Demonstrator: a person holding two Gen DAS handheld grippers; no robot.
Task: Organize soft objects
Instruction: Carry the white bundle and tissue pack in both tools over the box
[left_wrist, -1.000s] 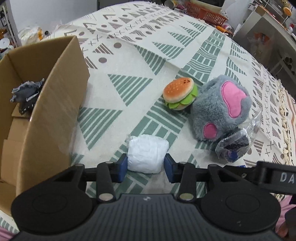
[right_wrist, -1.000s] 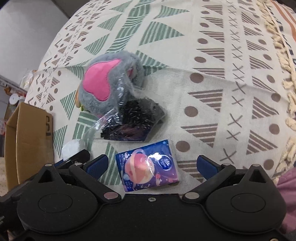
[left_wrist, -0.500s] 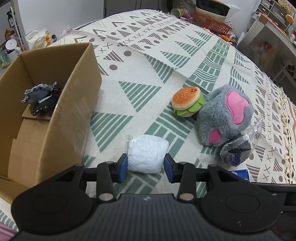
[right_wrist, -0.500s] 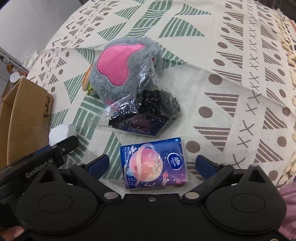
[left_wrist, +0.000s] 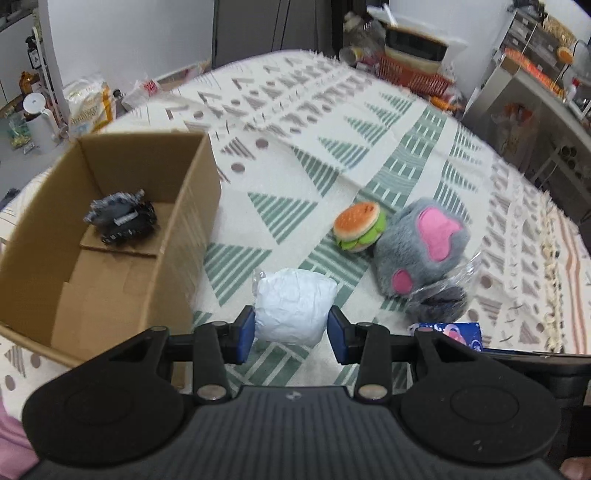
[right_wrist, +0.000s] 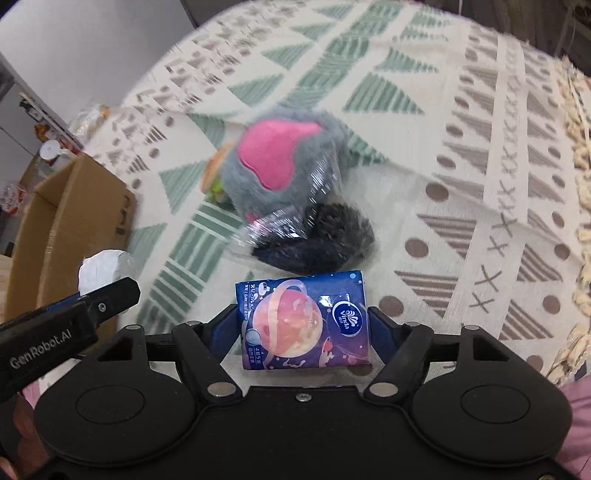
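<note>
My left gripper (left_wrist: 291, 334) is shut on a white soft packet (left_wrist: 293, 312), held above the patterned cloth beside the open cardboard box (left_wrist: 188, 206). A dark fuzzy item (left_wrist: 122, 218) lies inside the box. A burger plush (left_wrist: 359, 226), a grey paw plush (left_wrist: 424, 249) and a clear bag of dark bits (left_wrist: 441, 301) lie to the right. In the right wrist view my right gripper (right_wrist: 303, 328) is shut on a blue tissue pack (right_wrist: 304, 321), just in front of the bag of dark bits (right_wrist: 317, 236) and the paw plush (right_wrist: 280, 166).
The patterned tablecloth (left_wrist: 332, 122) covers the whole table, with a fringed edge (right_wrist: 580, 155) on the right. An orange basket (left_wrist: 413, 77) and clutter stand at the far end. Bags and a white jug (left_wrist: 38, 122) sit on the floor to the left.
My right gripper has shut on the blue tissue pack, its fingers having stood wide apart before. My left gripper has risen with the white packet, so the box interior shows more.
</note>
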